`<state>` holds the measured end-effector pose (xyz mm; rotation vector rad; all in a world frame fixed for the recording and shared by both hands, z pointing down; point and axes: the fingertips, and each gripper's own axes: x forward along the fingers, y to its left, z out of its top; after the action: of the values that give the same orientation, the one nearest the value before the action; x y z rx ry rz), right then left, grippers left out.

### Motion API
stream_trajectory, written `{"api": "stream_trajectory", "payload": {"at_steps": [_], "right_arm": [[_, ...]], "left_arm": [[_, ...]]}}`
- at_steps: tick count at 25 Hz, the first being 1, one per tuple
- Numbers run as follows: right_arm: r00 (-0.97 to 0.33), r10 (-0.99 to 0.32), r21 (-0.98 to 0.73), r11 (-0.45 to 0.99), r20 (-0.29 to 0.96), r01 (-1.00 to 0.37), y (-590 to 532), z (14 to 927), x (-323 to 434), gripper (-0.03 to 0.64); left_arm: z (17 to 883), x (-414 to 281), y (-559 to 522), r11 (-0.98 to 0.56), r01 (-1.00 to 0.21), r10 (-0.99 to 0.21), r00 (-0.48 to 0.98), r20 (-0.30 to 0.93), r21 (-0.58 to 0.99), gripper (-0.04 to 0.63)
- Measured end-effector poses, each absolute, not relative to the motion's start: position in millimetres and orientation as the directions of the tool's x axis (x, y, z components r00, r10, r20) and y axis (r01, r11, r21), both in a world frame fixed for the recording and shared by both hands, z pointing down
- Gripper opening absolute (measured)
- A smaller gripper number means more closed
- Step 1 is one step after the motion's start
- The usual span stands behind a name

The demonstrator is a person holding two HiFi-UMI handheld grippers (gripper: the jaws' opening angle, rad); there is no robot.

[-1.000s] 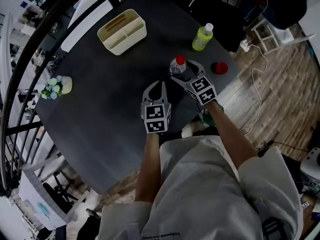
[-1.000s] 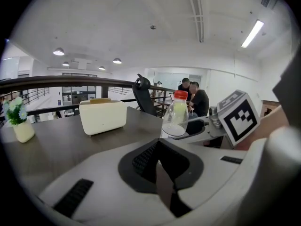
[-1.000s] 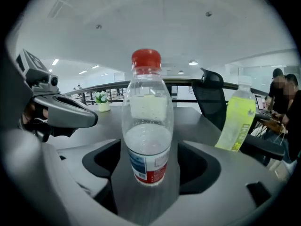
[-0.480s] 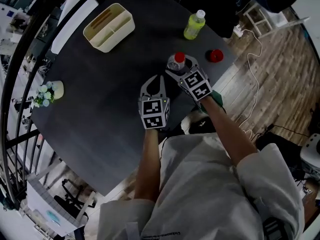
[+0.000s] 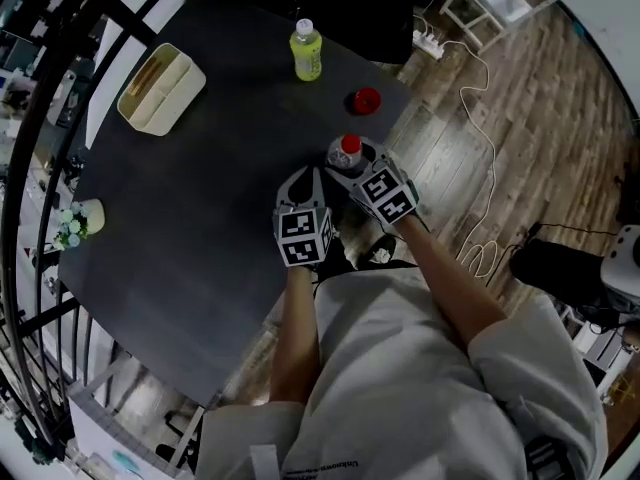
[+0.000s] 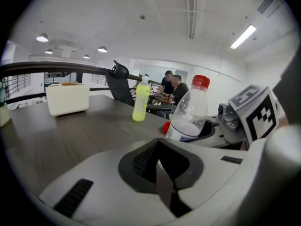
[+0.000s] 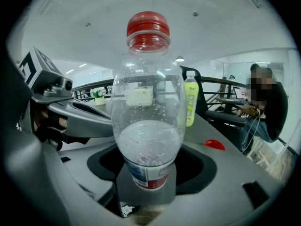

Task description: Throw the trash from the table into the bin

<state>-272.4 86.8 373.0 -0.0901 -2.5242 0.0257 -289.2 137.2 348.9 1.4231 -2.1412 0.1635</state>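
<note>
Right gripper [image 5: 349,162]: I've got the clear bottle [image 5: 347,148] between its jaws. The jaws have just been closing, and the pads now press on the bottle's lower body, set wide because the bottle is wide. In the right gripper view the bottle is upright, red cap on top, some clear liquid in the lower half and a label band at the base. I can't tell whether the base touches the table [image 5: 200,198]. The bottle is at the table's near edge, close to the right corner and just in front of my body.

Left gripper [image 5: 311,176]: the jaw tips are together and there is nothing between them. It's just beside the right gripper, on its left, also over the near edge. Its marker cube faces up at the head camera.

Other things on the table:
- The yellow-green bottle [image 5: 307,51] is upright at the far edge, well apart from the grippers.
- The red lid [image 5: 367,99] lies flat near the right corner, between the yellow-green bottle and the clear bottle and touching neither.
- The cream box [image 5: 160,88], with dividers inside, sits by the far-left edge.
- The flower pot [image 5: 78,220] sits at the left corner.

A white cable [image 5: 487,98] trails on the wooden floor [image 5: 520,168] past the right corner. Seated people [image 6: 171,86] show in the background of the left gripper view.
</note>
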Motion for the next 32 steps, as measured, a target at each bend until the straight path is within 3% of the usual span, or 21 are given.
{"api": "stream_trajectory", "payload": {"at_steps": [15, 20, 27, 32], "right_arm": [[-0.824, -0.085, -0.145, 0.969, 0.560, -0.198, 15, 394, -91, 0.319], [-0.796, -0.115, -0.272, 0.903, 0.594, -0.334, 16, 440, -19, 0.319], [-0.733, -0.145, -0.320, 0.831, 0.664, -0.454, 13, 525, 57, 0.319], [-0.702, -0.218, -0.396, 0.696, 0.678, -0.599, 2, 577, 99, 0.319]], "left_arm": [[369, -120, 68, 0.157, -0.977, -0.822, -0.047, 0.568, 0.146, 0.028], [407, -68, 67, 0.113, -0.977, -0.782, 0.025, 0.622, 0.182, 0.028], [478, -26, 54, -0.013, -0.984, -0.710, 0.133, 0.691, 0.177, 0.028], [535, -15, 51, -0.057, -0.974, -0.663, 0.203, 0.720, 0.221, 0.028]]}}
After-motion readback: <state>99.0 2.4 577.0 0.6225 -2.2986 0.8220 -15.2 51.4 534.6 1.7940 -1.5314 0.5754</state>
